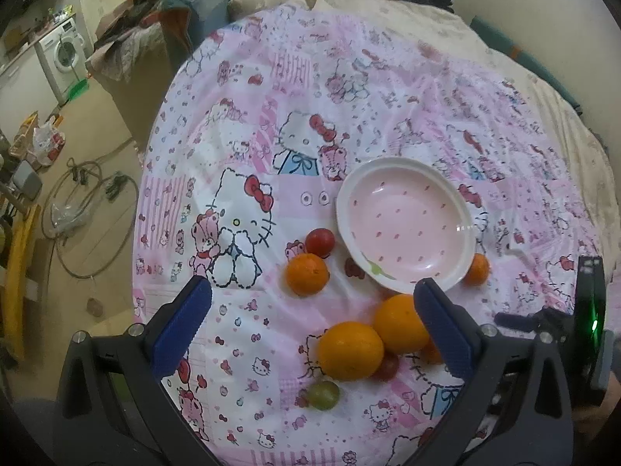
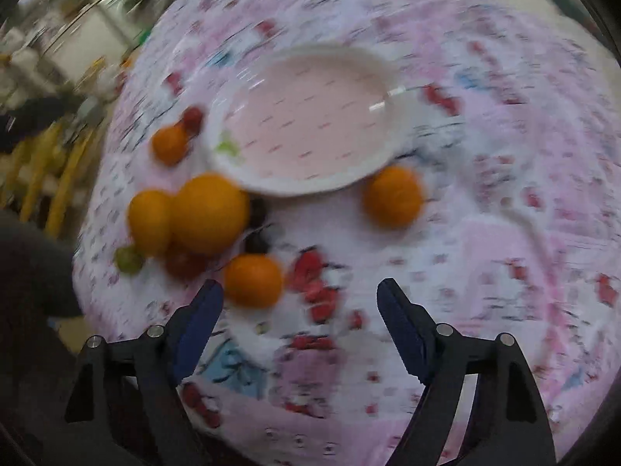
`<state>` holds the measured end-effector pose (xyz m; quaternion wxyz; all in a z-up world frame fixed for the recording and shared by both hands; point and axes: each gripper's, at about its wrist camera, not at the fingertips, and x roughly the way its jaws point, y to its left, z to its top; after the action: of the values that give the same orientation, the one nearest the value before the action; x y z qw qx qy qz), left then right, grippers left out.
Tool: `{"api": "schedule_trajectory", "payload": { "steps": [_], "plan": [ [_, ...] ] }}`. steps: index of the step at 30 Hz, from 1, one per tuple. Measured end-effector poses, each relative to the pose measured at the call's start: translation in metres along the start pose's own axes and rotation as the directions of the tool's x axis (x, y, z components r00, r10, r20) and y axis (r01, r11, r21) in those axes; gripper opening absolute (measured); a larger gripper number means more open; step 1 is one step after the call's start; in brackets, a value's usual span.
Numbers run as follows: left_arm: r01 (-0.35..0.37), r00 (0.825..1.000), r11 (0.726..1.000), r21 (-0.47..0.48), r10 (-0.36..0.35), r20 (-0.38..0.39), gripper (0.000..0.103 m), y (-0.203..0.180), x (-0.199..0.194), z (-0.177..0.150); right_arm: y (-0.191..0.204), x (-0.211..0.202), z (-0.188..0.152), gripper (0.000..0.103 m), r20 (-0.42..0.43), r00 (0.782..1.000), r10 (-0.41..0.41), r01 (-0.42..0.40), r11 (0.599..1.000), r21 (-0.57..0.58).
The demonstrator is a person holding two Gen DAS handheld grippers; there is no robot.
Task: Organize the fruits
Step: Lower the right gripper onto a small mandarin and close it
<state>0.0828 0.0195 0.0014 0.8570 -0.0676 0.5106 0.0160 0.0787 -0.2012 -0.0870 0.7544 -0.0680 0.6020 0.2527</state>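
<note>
My right gripper hung apart and empty at lower centre, an orange just beside its left finger, so I could carry it to the bare plate above. My left gripper was also apart.

Left wrist view is sharp, soft indoor light, small glare on the plate rim. Right wrist view is badly motion-smeared; both have heavy fisheye bending and dark corners.

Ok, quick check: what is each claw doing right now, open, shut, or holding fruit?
Left claw: open, holding nothing.
Right claw: open, holding nothing.
</note>
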Motion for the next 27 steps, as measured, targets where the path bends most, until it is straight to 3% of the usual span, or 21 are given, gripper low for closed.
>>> {"api": "schedule_trajectory", "payload": {
  "steps": [6, 9, 11, 16, 23, 27],
  "plan": [
    [0.019, 0.999, 0.999, -0.033, -0.020, -0.044, 0.103, 0.002, 0.017, -0.001, 0.015, 0.028, 0.008, 0.071, -0.055, 0.998, 0.016, -0.018, 0.999, -0.040],
    [0.015, 0.997, 0.999, -0.044, -0.019, -0.077, 0.103, 0.002, 0.025, -0.003, 0.017, 0.037, 0.010, 0.060, -0.073, 0.997, 0.015, -0.018, 0.999, -0.040],
    [0.007, 0.994, 0.999, -0.036, -0.010, -0.106, 0.103, 0.001, 0.032, -0.006, 0.017, 0.041, 0.012, 0.046, -0.083, 0.996, 0.029, -0.032, 0.999, -0.037],
    [0.001, 0.982, 1.000, 0.026, 0.004, -0.190, 0.103, -0.007, 0.049, -0.019, 0.014, 0.035, 0.011, 0.045, -0.051, 0.998, 0.034, -0.036, 0.999, -0.039],
    [0.072, 0.948, 0.996, 0.060, -0.050, -0.315, 0.102, -0.022, 0.074, -0.042, -0.017, -0.006, 0.006, 0.045, 0.077, 0.995, 0.069, -0.076, 0.993, 0.090],
    [0.070, 0.933, 0.993, 0.090, -0.033, -0.358, 0.093, -0.031, 0.086, -0.047, -0.029, -0.018, 0.005, 0.045, 0.121, 0.991, 0.057, -0.074, 0.987, 0.140]
  ]
}}
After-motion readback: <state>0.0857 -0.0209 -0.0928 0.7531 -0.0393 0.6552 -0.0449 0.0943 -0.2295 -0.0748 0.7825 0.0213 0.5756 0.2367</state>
